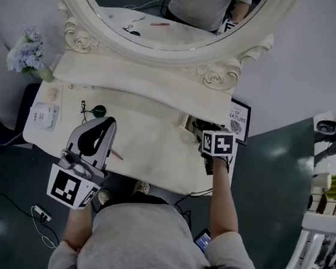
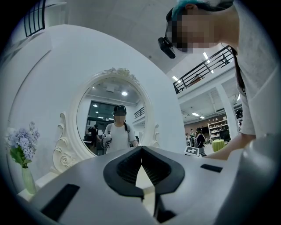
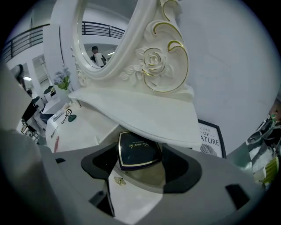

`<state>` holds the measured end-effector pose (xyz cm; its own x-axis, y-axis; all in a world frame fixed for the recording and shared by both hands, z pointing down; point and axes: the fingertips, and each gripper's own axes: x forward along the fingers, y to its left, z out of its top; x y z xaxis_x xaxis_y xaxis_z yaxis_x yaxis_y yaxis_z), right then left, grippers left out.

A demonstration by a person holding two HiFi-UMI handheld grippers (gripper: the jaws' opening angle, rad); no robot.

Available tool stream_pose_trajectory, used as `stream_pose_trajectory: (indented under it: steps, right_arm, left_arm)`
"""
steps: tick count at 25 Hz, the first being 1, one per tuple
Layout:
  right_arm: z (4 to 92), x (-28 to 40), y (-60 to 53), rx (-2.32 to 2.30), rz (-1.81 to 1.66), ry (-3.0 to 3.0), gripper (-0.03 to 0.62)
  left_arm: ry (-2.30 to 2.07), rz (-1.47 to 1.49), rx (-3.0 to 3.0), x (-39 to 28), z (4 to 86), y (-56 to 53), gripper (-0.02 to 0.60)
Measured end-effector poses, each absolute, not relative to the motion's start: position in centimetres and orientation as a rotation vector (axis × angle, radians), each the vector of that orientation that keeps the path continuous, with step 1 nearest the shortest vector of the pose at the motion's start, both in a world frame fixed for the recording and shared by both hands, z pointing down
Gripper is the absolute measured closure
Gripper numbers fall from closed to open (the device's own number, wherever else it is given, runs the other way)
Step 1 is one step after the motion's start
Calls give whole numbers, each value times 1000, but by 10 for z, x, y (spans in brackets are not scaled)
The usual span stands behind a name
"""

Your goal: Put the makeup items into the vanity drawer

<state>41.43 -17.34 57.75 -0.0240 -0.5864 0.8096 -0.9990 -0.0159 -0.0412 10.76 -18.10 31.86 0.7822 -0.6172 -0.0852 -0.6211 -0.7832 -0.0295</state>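
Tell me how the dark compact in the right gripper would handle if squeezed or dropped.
The compact looks a rigid flat case, so it should stay firm in the right gripper. Its glossy lid may be slippery. Flat and cornered, it probably won't roll in the drawer.

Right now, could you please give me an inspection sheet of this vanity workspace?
Surface: white vanity top, items toward its left.
Job's things: dark compact at the open drawer; eyelash curler, green disc, red pencil on top.
Clutter: small box, flower vase.
Grippers: right gripper shut on dark compact; left gripper shut, empty.
Cables: power strip and cord on floor.
Surroundings: oval mirror, framed print.
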Motion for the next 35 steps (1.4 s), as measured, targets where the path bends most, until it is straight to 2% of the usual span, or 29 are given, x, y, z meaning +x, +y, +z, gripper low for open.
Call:
stream_pose_trajectory:
  steps: [9,17,18,20,22,35]
  right_arm:
    - [574,410,-175,1804,807,-1737,289]
    - [535,392,-175,1917,784,-1899,292]
    - [530,387,-173,1924,786,-1924,317]
    - [520,380,-169,1958,770,-1940,501]
    - [513,372,-165,1982,756,-1957,558]
    - [461,294,-133,2047,619,-2107,571]
  left_arm:
    - [1010,97,-2911,100,318,-178,566]
    - [988,85,-2917,91,318,-174,568]
    - [981,84,-2919,90,318,-173,567]
    - [965,81,-2923,86,317,-172,568]
    - [949,77,-2930,82,316,-170,567]
    - [870,129,-2952,49,306,-156,567]
